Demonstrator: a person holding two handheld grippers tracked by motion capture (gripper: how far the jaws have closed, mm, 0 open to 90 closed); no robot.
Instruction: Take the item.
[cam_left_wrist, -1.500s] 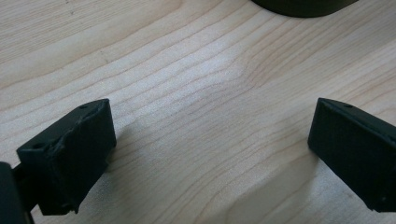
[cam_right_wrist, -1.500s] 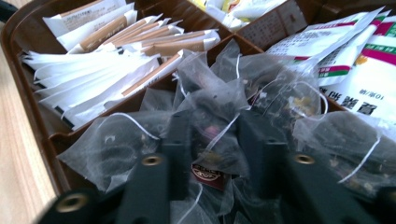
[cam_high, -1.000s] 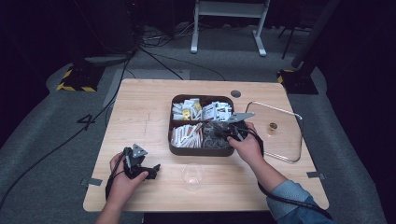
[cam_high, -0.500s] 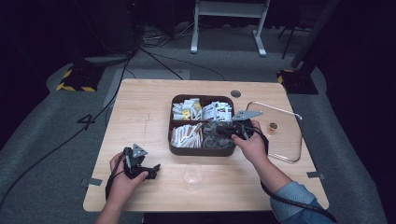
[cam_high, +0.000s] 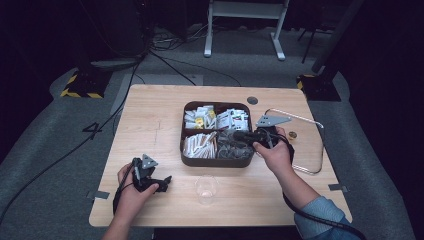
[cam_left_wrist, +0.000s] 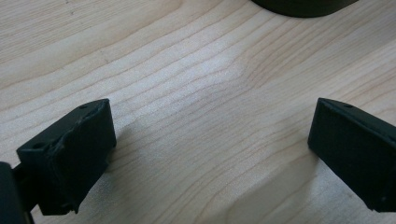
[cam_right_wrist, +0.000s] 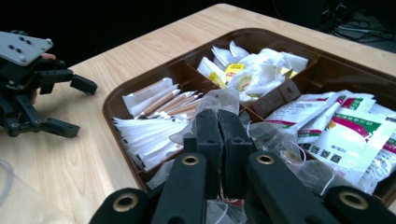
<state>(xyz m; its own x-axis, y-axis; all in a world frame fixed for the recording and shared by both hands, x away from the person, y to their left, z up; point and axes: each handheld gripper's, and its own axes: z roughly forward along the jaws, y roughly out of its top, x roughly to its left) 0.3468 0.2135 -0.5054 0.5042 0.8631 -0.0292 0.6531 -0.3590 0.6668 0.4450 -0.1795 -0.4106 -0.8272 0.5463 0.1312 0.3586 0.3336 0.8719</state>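
Note:
A dark brown tray (cam_high: 215, 162) with four compartments sits mid-table, packed with white sachets, paper-wrapped sticks and clear tea bags. My right gripper (cam_high: 236, 135) hangs over its near right compartment. In the right gripper view, my right gripper (cam_right_wrist: 218, 114) has its jaws pressed together, pinching the edge of a translucent tea bag sachet (cam_right_wrist: 224, 98) just above the tray (cam_right_wrist: 112, 100). My left gripper (cam_high: 164, 181) rests on the table at the near left. In the left gripper view, my left gripper (cam_left_wrist: 210, 154) stands wide open over bare wood.
A clear plastic cup (cam_high: 206, 187) stands near the front edge, between my hands. A glass lid (cam_high: 305, 150) with a small knob lies right of the tray. In the right gripper view, my left gripper (cam_right_wrist: 77, 107) lies beyond the tray.
My right hand has lifted a little and drawn back over the tray's near right compartment. The left hand has stayed put.

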